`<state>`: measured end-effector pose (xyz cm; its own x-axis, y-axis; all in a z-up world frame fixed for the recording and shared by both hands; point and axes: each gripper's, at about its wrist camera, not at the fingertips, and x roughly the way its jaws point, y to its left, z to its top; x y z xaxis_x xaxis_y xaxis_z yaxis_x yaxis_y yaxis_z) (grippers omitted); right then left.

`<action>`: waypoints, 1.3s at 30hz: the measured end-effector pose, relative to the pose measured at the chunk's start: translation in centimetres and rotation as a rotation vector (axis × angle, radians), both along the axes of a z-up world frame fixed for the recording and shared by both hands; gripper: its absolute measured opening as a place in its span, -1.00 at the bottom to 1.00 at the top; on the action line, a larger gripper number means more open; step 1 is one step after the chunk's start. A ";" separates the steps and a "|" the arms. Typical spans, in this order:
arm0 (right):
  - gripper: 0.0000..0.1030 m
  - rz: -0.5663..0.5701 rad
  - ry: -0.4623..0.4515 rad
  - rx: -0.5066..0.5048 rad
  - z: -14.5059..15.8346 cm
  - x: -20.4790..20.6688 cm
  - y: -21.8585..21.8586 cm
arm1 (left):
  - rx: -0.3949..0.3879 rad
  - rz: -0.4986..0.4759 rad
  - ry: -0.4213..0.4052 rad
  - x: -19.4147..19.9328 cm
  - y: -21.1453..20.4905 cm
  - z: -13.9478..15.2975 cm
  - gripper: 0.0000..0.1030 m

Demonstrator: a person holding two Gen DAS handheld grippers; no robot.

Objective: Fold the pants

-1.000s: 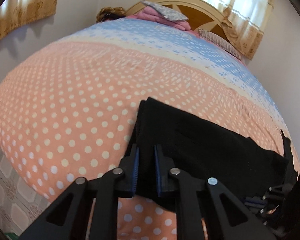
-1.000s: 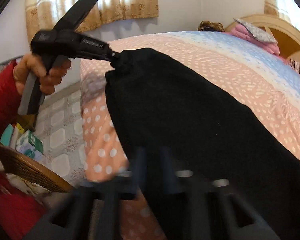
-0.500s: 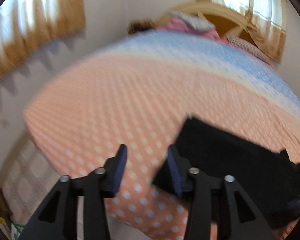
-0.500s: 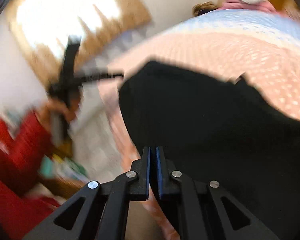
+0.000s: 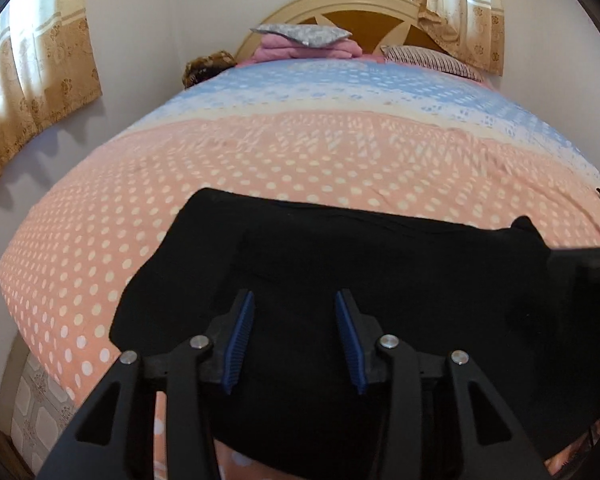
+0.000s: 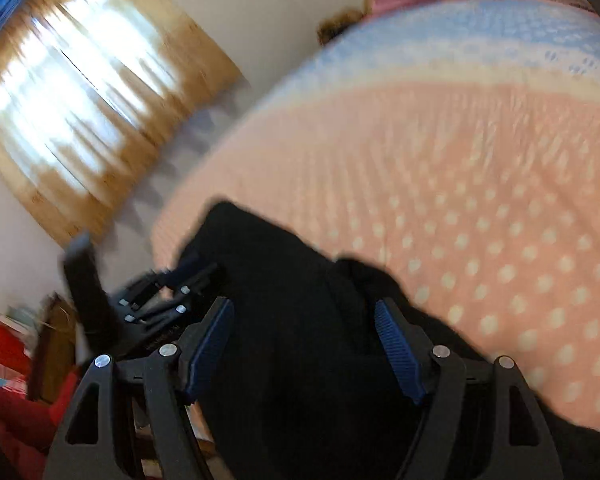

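The black pants [image 5: 380, 260] lie flat across the near end of the bed, in a long folded band. My left gripper [image 5: 294, 300] hovers over their left part with its blue pads apart. Its jaws are closing, with cloth under them but none pinched. In the blurred right wrist view, my right gripper [image 6: 304, 308] is above the pants [image 6: 284, 264]. Its jaws are opening wide and hold nothing. The left gripper [image 6: 180, 280] shows there at the pants' left end. A dark part of the right gripper [image 5: 580, 268] shows at the left view's right edge.
A pink and blue dotted bedspread [image 5: 300, 152] covers the bed. Folded pink bedding and pillows [image 5: 304, 46] sit by the wooden headboard. Curtained windows [image 5: 32, 80] line the left wall, and tiled floor [image 5: 40, 412] lies below the bed's left edge. A red sleeve [image 6: 16, 400] is at lower left.
Both grippers were shut on the pants a second ago and have let go. The pants now lie on the bed. The left gripper swung left, then back over them.
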<state>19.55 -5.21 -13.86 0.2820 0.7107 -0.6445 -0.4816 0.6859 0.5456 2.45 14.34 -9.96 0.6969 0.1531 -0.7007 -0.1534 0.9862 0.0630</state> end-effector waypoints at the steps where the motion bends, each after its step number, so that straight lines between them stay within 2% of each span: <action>1: 0.43 0.014 0.010 -0.002 -0.3 -0.2 0.6 | 0.004 -0.002 -0.001 0.0 -0.1 0.0 -0.12; 4: 0.43 0.032 -0.013 0.008 0.0 0.1 1.5 | -0.024 0.014 0.001 0.6 0.2 0.0 -0.09; 9: 0.41 -0.027 0.146 0.196 -1.6 4.5 0.9 | -0.015 0.030 -0.002 0.8 0.0 -0.6 -0.06; 13: 0.03 -0.143 0.254 0.373 -3.2 7.5 -2.4 | -0.016 0.021 0.001 1.2 -0.1 -1.0 -0.05; 14: -0.16 -0.153 0.294 0.407 -3.9 8.0 -3.2 | -0.017 0.021 0.001 1.2 -0.1 -1.0 -0.05; 15: -0.26 -0.146 0.344 0.439 -4.8 8.5 -3.7 | -0.018 0.021 0.000 1.1 -0.1 -1.0 -0.05; 16: -0.46 -0.132 0.373 0.439 -5.3 8.6 -4.0 | -0.019 0.023 -0.001 1.1 -0.1 -1.0 -0.05; 18: -0.46 -0.109 0.384 0.394 -4.5 8.3 -4.7 | -0.026 0.027 -0.001 1.2 0.0 -1.0 -0.05; 21: -0.41 -0.217 0.262 0.258 -0.7 7.1 -9.4 | -0.030 0.042 -0.003 1.1 -0.1 -1.0 -0.03; 23: -0.38 -0.385 0.150 0.127 2.6 6.0 -14.7 | -0.025 0.054 -0.003 1.2 -0.3 -1.0 -0.02; 24: -0.32 -0.500 0.097 0.010 4.1 5.5 -17.5 | -0.022 0.059 -0.002 1.3 -0.3 -1.0 -0.02; 25: -0.14 -0.621 0.057 -0.122 5.3 5.0 -20.3 | -0.020 0.065 -0.002 1.3 -0.4 -1.0 -0.01; 26: -0.06 -0.725 0.034 -0.231 6.1 4.7 -22.6 | -0.019 0.071 -0.002 1.4 -0.5 -1.1 -0.01; 28: -0.06 -0.935 -0.001 -0.415 6.9 4.2 -27.2 | -0.018 0.081 -0.003 1.5 -0.6 -1.1 0.00; 30: -0.06 -1.027 0.022 -0.518 6.4 4.5 -30.1 | -0.010 0.090 -0.002 1.7 -0.8 -1.1 0.00; 33: -0.06 -1.009 0.146 -0.580 3.2 6.1 -31.4 | 0.003 0.100 -0.002 1.8 -0.9 -1.2 0.01; 34: -0.06 -0.997 0.147 -0.608 2.5 6.2 -31.7 | 0.006 0.101 -0.001 1.8 -1.0 -1.2 0.01; 35: -0.13 -0.987 0.127 -0.638 2.1 6.5 -31.3 | 0.008 0.102 0.000 1.8 -1.1 -1.2 0.01; 36: -0.32 -0.983 0.105 -0.653 2.0 6.4 -32.0 | 0.007 0.103 0.001 1.9 -1.1 -1.2 0.01; 37: -0.86 -0.991 0.104 -0.638 2.3 6.1 -32.4 | 0.007 0.105 0.002 1.9 -1.1 -1.2 0.01; 39: -0.90 -1.025 0.112 -0.527 3.1 4.7 -33.9 | 0.007 0.108 0.009 2.0 -1.2 -1.2 0.01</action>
